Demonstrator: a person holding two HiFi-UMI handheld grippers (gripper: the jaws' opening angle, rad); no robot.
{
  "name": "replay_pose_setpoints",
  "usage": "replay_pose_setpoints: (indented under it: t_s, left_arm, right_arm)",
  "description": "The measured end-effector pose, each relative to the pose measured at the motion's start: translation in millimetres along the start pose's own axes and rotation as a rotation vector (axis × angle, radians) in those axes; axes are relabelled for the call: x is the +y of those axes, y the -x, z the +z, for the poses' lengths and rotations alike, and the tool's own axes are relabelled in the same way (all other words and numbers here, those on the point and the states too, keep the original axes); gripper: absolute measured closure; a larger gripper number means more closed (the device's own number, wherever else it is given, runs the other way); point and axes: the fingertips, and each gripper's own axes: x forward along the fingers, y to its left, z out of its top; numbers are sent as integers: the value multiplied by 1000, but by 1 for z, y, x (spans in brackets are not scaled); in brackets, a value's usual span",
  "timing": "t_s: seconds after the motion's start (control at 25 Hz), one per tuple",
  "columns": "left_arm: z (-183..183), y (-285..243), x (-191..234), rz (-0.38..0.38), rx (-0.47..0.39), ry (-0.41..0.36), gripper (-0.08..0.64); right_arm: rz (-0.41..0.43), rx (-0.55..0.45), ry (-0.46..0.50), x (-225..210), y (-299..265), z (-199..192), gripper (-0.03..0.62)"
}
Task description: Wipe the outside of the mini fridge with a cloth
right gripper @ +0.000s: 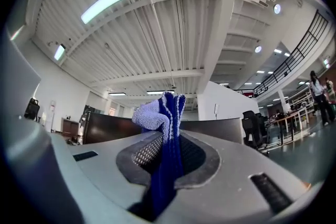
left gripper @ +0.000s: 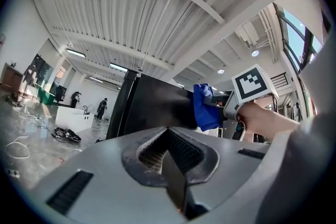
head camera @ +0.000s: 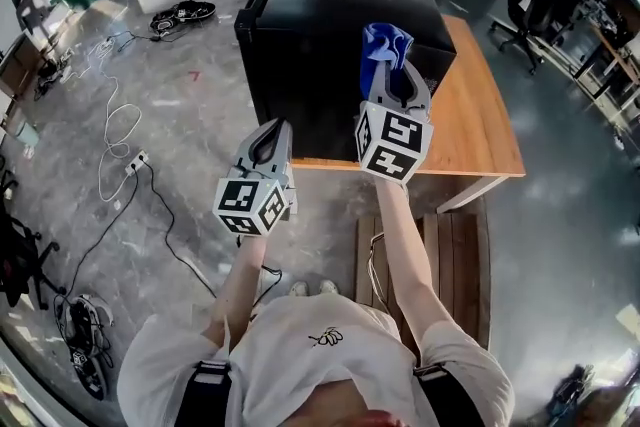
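Right gripper (head camera: 388, 73) is clamped on a blue cloth (head camera: 385, 43), pinched by a narrow fold with the rest bunched past the jaw tips. Left gripper (head camera: 270, 143) has its jaws together on nothing and hangs in the air near the front of the fridge (head camera: 330, 15), not touching it.

The fridge is the black box on the wooden table (head camera: 480, 125), sitting toward the table's left end. The cloth is up at its near upper corner. It looks like it's on the surface, but I can't say for sure it's touching.

Stuff I'd worry about:
- Only a small wad sticks out, so pressing hard could put the bare jaw tips on the paint — scrape risk.
- A thin pinch plus a dragging stroke could pull the cloth out of the jaws.
- Nothing is bracing the fridge, so a sideways shove could walk it toward the table's left edge.

Orientation: the cloth's long axis runs along the jaws, with the free end pointing away from the person toward the fridge. The fridge stands upright with its long axis vertical. Can't tell which face is the door.
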Motion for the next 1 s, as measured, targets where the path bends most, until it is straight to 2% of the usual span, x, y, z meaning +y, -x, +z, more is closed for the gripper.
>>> replay_pose_setpoints:
  t_s: [0.44,0.84,1.0]
  left_arm:
    - [-7,-9,-17,-25,22,-5,555]
    - [-10,-7,-10,-12,32,-3,555]
    - [-11,-2,-5,0,32,5,555]
  right_arm:
    - [-187,11,15,-105,17,1,530]
    - [-309,25,-1,-155,21,-3,530]
    - [-335,15,-38,-165,36,-2,531]
